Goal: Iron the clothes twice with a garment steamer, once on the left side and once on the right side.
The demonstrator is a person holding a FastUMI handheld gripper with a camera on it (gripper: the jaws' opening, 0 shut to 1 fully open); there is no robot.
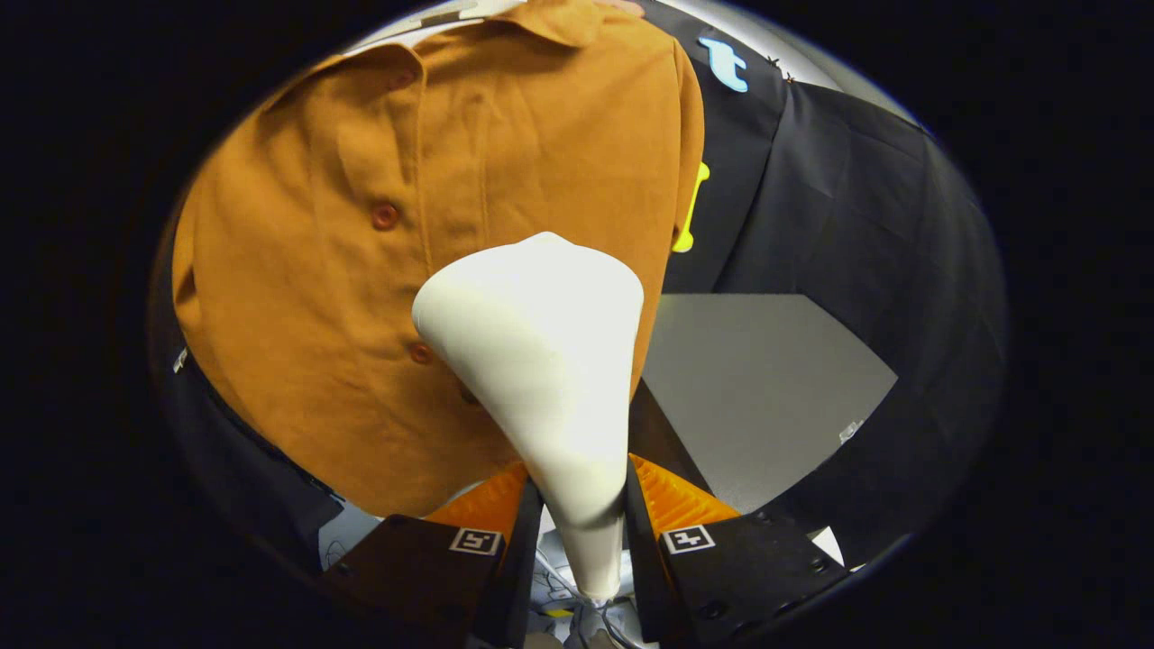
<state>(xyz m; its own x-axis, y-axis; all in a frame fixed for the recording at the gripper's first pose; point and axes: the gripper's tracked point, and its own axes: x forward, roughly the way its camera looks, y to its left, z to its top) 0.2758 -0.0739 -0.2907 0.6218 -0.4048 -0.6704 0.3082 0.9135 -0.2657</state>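
An orange-brown button shirt (361,270) hangs in front of the black booth wall, its collar at the top and its button placket running down the middle. A white garment steamer (541,361) rises from between the fingers, its wide head resting against the lower part of the shirt just right of the placket. My gripper (581,518) is shut on the steamer's narrow handle, both fingers pressing its sides. The steamer head hides part of the shirt's lower buttons.
A grey tabletop (766,388) lies to the right of the shirt, below the black cloth wall (856,198). The shirt's hem hangs just ahead of the left finger. White cables show below the steamer handle.
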